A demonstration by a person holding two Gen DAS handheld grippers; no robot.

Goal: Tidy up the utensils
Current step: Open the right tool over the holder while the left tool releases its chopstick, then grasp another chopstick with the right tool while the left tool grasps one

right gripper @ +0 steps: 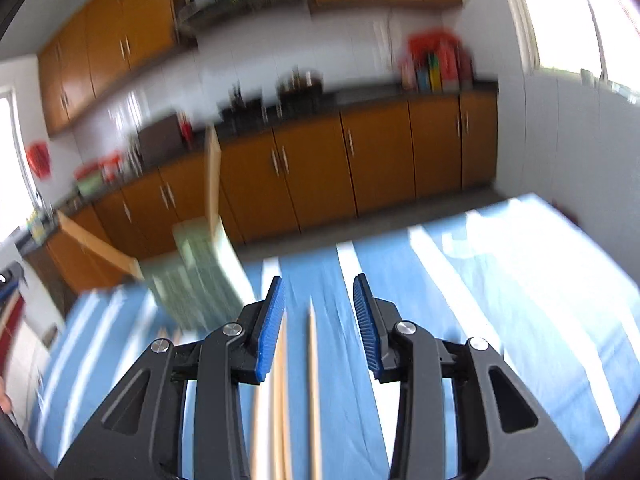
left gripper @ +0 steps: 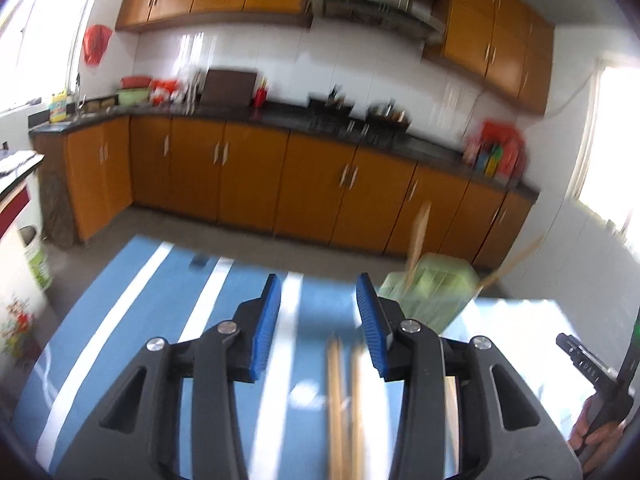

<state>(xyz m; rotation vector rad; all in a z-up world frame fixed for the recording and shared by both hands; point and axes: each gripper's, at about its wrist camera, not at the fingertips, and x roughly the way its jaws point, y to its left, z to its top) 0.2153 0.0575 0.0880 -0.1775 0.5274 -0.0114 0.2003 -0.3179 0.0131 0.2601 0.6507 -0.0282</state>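
Blurred wooden chopsticks [right gripper: 313,380] lie on the blue-and-white striped cloth [right gripper: 420,320] at lower centre of both views, between the parted, empty jaws of the right gripper [right gripper: 319,322] and left gripper [left gripper: 319,320], with a green holder [left gripper: 430,292] bearing two sticks just beyond.

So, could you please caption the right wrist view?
Open right gripper above wooden chopsticks on blue-striped tablecloth, green slotted holder beyond.

No lettering, label or number is sharp enough to read in either blurred view.
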